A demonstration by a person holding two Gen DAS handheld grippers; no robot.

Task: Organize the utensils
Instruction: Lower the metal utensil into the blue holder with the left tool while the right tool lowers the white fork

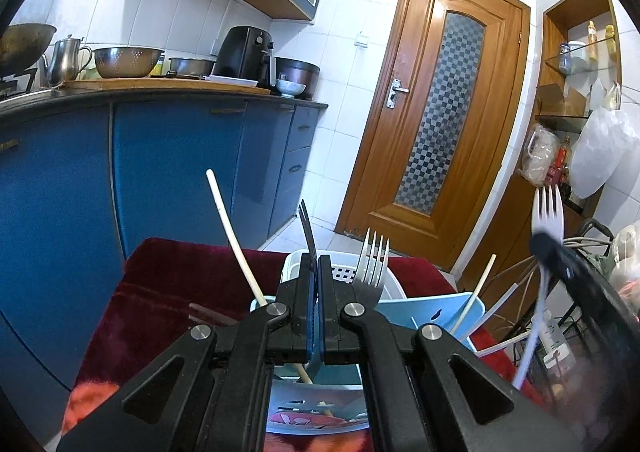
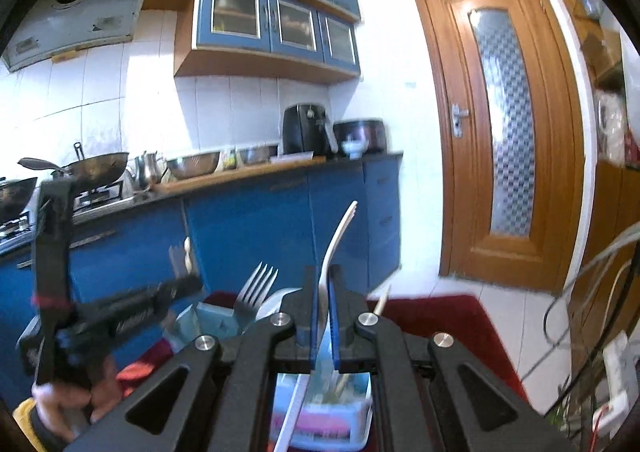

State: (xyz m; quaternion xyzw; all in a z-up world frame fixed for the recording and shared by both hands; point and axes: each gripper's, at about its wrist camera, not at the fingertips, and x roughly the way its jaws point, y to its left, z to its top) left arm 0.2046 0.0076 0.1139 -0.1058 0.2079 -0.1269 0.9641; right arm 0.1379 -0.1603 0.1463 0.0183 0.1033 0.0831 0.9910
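Note:
My left gripper (image 1: 319, 264) is shut on a metal fork (image 1: 307, 228), seen edge-on, tines up. It also shows in the right wrist view (image 2: 182, 284). My right gripper (image 2: 323, 276) is shut on a white plastic fork (image 2: 338, 232) held upright; it shows in the left wrist view (image 1: 546, 211) at the right. Below both stands a light blue utensil holder (image 1: 432, 310) with a second metal fork (image 1: 372, 264), chopsticks (image 1: 232, 236) and white plastic utensils standing in it.
A white slotted basket (image 1: 340, 272) sits behind the holder on a dark red cloth (image 1: 168, 284). Blue kitchen cabinets (image 1: 160, 155) with pots stand to the left, a wooden door (image 1: 436, 111) ahead, and a wire rack with cables (image 1: 532, 316) to the right.

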